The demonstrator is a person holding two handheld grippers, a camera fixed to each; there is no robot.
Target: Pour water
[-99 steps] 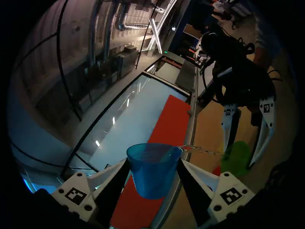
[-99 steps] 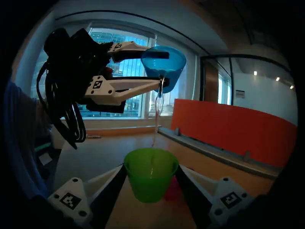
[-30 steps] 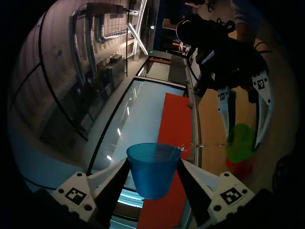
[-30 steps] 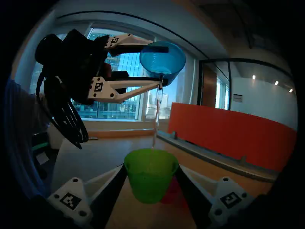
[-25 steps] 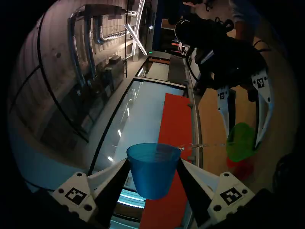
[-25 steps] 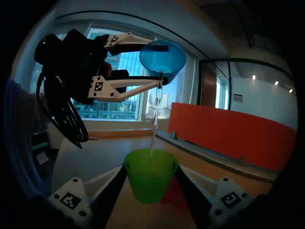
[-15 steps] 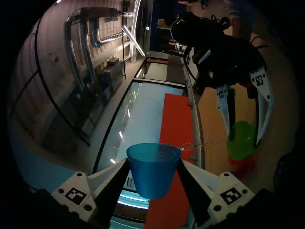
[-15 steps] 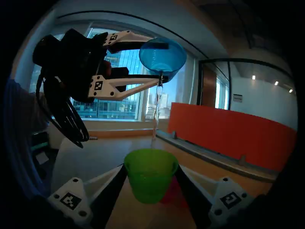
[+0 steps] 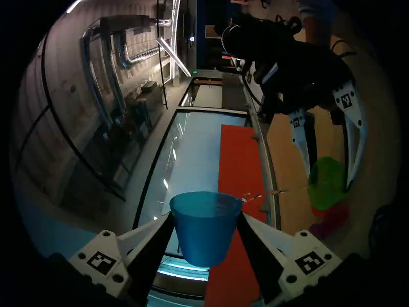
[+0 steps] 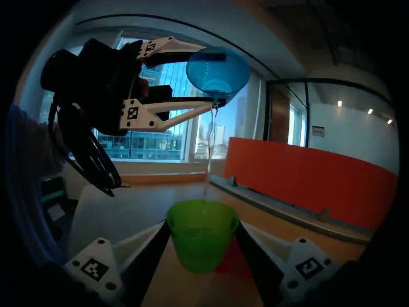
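Note:
My left gripper point(image 9: 205, 230) is shut on a blue cup point(image 9: 205, 233), tipped on its side so that a thin stream of water point(image 10: 209, 148) runs from its rim. The right gripper view has that blue cup point(image 10: 217, 71) high up, held by the left gripper point(image 10: 204, 77). Directly below it, my right gripper point(image 10: 202, 240) is shut on an upright green cup point(image 10: 202, 239), and the stream falls into its mouth. In the left gripper view the green cup point(image 9: 326, 181) sits at the right between the right gripper's white fingers point(image 9: 353, 138).
An orange partition point(image 10: 317, 179) with a grey rail runs along the wooden table point(image 10: 128, 204) at the right. Tall windows point(image 10: 153, 138) stand behind. Something red point(image 10: 229, 256) lies on the table behind the green cup. A person's blue sleeve point(image 10: 23, 169) and black cables point(image 10: 87, 153) are at the left.
The blue cup has tipped a little further and risen slightly in the right gripper view. The water keeps streaming into the green cup, which has stayed in place.

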